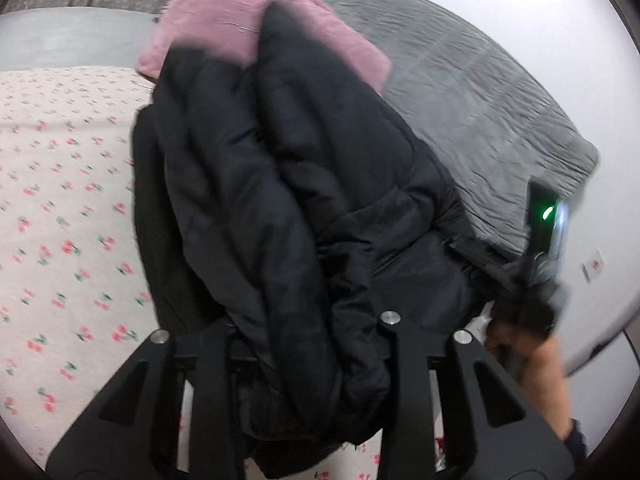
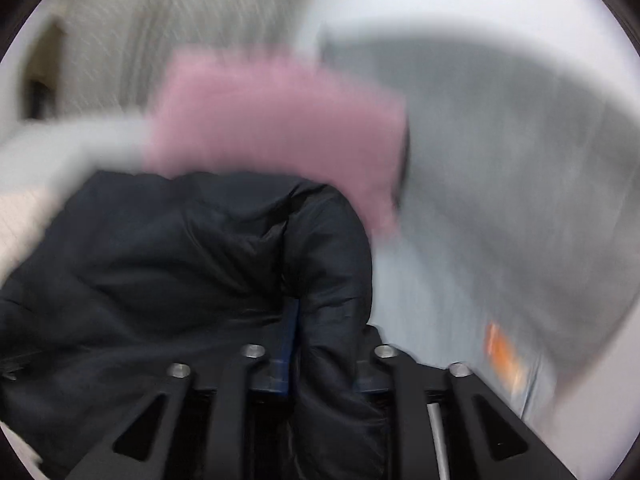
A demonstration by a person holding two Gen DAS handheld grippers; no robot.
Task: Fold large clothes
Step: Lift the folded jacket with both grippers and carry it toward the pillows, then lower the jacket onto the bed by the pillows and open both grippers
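Observation:
A large black padded jacket [image 1: 280, 200] hangs bunched in the air above the bed. My left gripper [image 1: 308, 344] is shut on a thick fold of it; the fingertips are buried in the cloth. In the right wrist view the same jacket [image 2: 160, 260] fills the lower left, and my right gripper [image 2: 316, 344] is shut on another fold of it, with a blue finger pad [image 2: 289, 340] showing beside the cloth. The right gripper [image 1: 532, 280] also shows in the left wrist view, at the right, holding the jacket's far edge.
The bed has a cream sheet with a cherry print [image 1: 60, 200]. A pink pillow [image 1: 248, 20] and a grey quilt [image 1: 460, 92] lie behind the jacket. A white wall [image 1: 540, 20] is at the right. The right wrist view is blurred by motion.

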